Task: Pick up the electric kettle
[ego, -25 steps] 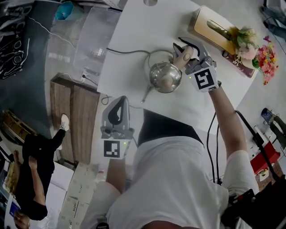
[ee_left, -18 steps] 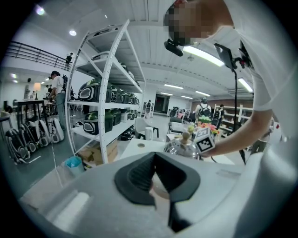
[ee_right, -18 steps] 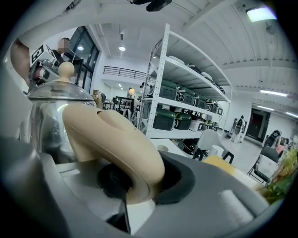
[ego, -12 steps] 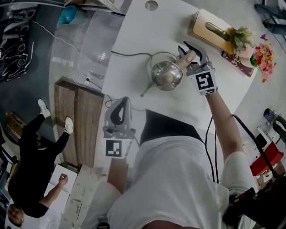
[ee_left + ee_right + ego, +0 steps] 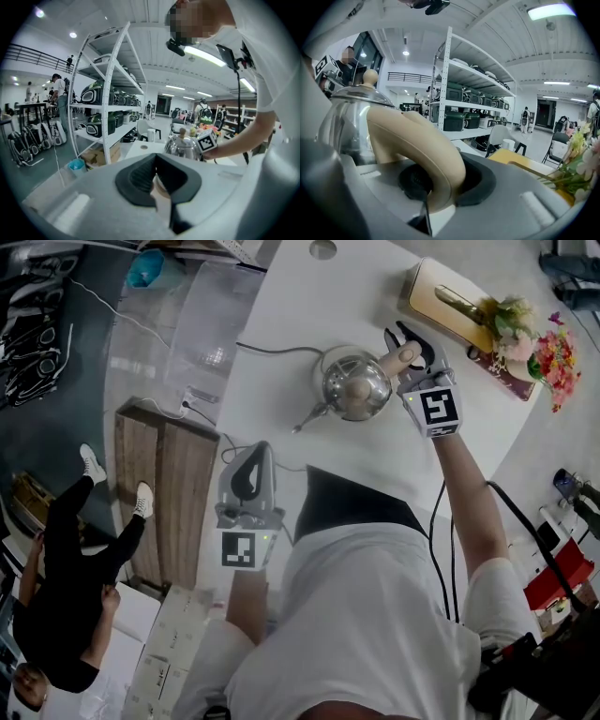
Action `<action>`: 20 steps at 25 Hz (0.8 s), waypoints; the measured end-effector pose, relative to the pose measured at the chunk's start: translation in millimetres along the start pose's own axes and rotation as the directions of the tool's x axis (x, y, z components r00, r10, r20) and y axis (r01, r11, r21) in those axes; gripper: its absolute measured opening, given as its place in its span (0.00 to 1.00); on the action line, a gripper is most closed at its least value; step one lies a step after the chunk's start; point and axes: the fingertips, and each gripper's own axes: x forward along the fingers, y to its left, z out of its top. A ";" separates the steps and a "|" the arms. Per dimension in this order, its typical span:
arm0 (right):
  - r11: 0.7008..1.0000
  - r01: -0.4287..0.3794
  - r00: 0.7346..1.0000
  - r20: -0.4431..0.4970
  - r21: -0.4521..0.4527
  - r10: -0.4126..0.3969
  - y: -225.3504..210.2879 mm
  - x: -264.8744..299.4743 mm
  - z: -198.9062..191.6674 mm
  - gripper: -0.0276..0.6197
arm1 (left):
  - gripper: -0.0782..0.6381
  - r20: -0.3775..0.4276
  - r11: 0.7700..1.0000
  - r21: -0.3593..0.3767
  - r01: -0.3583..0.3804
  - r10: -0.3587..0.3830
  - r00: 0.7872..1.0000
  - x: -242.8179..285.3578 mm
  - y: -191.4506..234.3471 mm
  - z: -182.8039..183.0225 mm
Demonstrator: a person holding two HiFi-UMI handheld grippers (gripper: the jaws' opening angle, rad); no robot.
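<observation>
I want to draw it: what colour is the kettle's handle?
The handle is a creamy beige, clearest in the right gripper view.

Kettle point(image 5: 342, 379) was shiny mirror-silver, with a cream-beige handle point(image 5: 417, 145) and a matching knob point(image 5: 370, 76). Right gripper point(image 5: 405, 341) and left gripper point(image 5: 249, 460) were both grey with black ribbed pads, each with a black-and-white square marker. Table point(image 5: 281, 343) was plain white, flowers point(image 5: 553, 357) were pink, red and yellow, and the tray point(image 5: 433, 296) was mustard-tan

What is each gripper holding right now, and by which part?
The right gripper clamps the electric kettle by its beige handle. The left gripper holds nothing.
</observation>
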 end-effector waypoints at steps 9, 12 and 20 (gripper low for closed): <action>0.998 0.037 0.999 0.020 0.053 -0.038 -10.1 -12.0 14.8 0.18 | 0.11 0.015 1.000 0.012 -0.003 0.003 1.000 -5.7 -3.9 3.9; 0.997 0.050 0.999 0.013 0.062 -0.051 -12.8 -18.3 19.0 0.18 | 0.11 0.030 1.000 0.022 -0.005 0.004 1.000 -8.8 -4.6 6.7; 0.994 0.083 0.996 0.029 0.074 -0.086 -27.1 -46.4 28.8 0.18 | 0.11 0.061 0.998 0.060 0.018 -0.022 0.998 -10.1 -17.5 26.8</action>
